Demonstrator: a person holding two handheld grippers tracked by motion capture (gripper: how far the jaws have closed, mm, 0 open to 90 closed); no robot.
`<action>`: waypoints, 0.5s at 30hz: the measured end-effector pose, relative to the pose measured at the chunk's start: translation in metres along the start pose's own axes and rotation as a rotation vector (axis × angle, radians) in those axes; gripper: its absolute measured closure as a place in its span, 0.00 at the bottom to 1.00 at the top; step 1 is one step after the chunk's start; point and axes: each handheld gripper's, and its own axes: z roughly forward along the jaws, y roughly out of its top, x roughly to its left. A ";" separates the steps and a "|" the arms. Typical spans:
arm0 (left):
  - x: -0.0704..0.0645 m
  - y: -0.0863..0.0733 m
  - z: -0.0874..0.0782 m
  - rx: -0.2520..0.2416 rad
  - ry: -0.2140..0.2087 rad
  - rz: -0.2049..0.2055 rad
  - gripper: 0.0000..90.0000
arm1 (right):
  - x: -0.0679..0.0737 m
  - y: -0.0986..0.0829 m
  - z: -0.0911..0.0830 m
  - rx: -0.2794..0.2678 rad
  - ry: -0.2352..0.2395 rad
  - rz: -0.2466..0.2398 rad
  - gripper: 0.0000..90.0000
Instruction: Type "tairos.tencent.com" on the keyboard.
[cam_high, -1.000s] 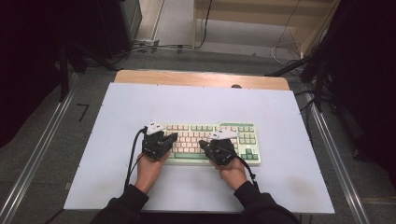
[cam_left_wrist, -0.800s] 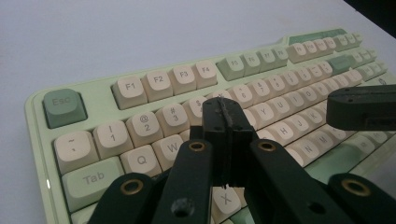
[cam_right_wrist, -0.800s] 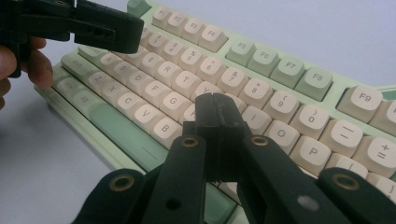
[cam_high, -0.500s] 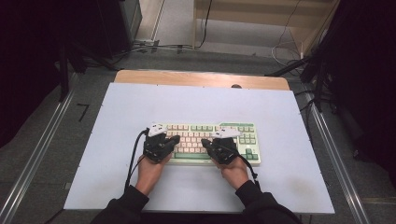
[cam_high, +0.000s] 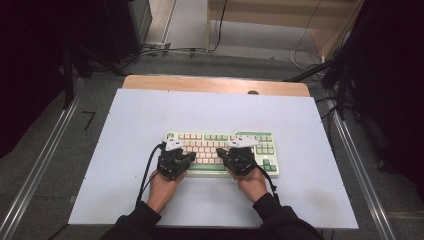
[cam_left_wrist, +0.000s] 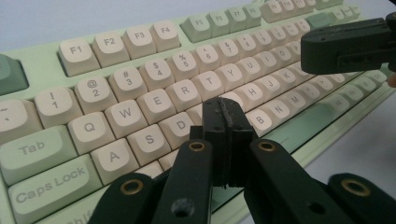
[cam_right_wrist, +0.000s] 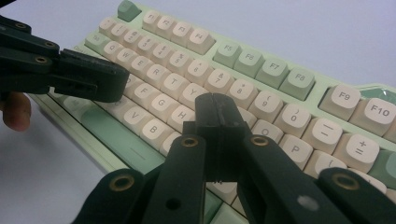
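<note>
Hovering Over the Home Row, Both Jaw Pairs Closed

Lying crosswise on the pale blue table top (cam_high: 130, 125), the mint-green and cream mechanical keyboard (cam_high: 210, 137) runs its long axis left to right, straight ahead of both hands. The left gripper (cam_left_wrist: 225, 112) has its black jaws pressed together, tips poised over the F and G keys. The right gripper (cam_right_wrist: 217, 110), equally closed and empty, sits above the J and K area. Each stands equally near its own half; pressing down looks the likely move.
</note>
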 end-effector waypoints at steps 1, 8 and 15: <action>0.000 0.000 0.000 0.004 0.001 0.005 1.00 | 0.000 0.000 0.000 0.000 0.000 0.001 0.97; -0.003 -0.001 0.002 0.018 0.011 0.017 1.00 | -0.001 0.000 0.000 0.000 -0.002 -0.001 0.97; -0.004 -0.003 0.004 0.033 0.022 0.019 1.00 | -0.001 0.000 0.000 0.001 -0.003 -0.001 0.97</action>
